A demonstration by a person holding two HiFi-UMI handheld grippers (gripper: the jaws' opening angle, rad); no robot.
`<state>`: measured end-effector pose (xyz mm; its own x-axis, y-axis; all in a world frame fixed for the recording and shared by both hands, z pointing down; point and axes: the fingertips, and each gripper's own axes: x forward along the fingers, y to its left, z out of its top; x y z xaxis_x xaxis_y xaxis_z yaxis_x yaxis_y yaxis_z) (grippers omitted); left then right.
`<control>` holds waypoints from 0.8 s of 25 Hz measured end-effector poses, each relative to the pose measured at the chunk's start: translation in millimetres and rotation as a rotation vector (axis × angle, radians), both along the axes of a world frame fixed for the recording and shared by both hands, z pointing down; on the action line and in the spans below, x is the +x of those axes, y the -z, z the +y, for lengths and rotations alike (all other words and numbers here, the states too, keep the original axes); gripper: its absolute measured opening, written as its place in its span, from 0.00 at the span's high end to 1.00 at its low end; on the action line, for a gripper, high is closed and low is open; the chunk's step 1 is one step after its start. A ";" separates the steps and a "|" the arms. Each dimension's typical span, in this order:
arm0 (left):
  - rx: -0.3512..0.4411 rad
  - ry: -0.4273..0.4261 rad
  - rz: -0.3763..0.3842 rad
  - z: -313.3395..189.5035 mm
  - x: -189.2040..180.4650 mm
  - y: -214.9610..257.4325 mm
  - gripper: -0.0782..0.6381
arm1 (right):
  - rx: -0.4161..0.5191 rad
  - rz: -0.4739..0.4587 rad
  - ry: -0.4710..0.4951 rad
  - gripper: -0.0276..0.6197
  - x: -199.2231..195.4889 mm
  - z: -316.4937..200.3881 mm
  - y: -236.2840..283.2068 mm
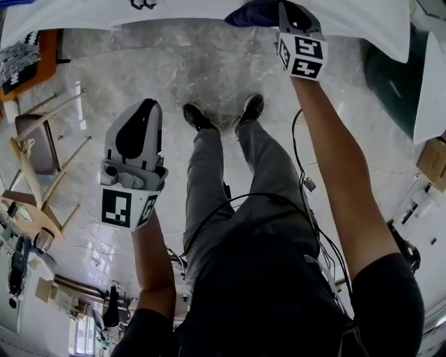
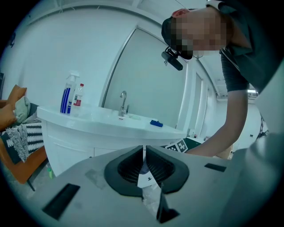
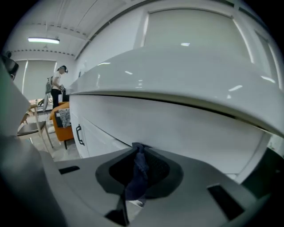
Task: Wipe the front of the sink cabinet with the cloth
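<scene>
Right gripper point(image 3: 138, 146) jaws tight on cloth point(image 3: 140, 170)

No word, brand or number is legible. The marker cube point(image 1: 125, 207) on the left claw point(image 1: 143, 111) and the marker cube point(image 1: 303, 57) on the right claw point(image 1: 289, 10) carry only black-and-white square patterns. On the far counter point(image 2: 102, 122), the labels on the spray bottle point(image 2: 67, 94) and the small bottle point(image 2: 78, 95) are too small to read.

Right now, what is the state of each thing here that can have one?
Dark blue fabric cloth: pinched, hanging down.
Right hand-held gripper: shut on the cloth.
Left hand-held gripper: shut, empty.
White sink cabinet door: closed.
Blue-and-white spray bottle: upright.
</scene>
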<state>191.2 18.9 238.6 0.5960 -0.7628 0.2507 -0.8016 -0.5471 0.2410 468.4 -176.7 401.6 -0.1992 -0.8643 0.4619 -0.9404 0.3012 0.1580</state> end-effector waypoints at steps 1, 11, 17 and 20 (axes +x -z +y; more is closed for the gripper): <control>0.002 -0.005 0.004 -0.7 3.5 0.5 0.87 | -0.003 0.011 -0.042 0.89 25.0 3.5 0.5; -0.020 -0.044 -0.001 4.8 22.9 -8.5 0.87 | -0.007 0.078 -0.076 0.89 59.3 8.1 -10.3; -0.027 -0.070 -0.005 2.9 36.1 -12.1 0.87 | 0.004 0.021 0.159 0.89 -49.8 -2.4 -12.4; -0.030 -0.074 0.003 -0.4 40.7 -15.6 0.87 | 0.012 0.024 0.163 0.90 -39.8 -5.7 -9.9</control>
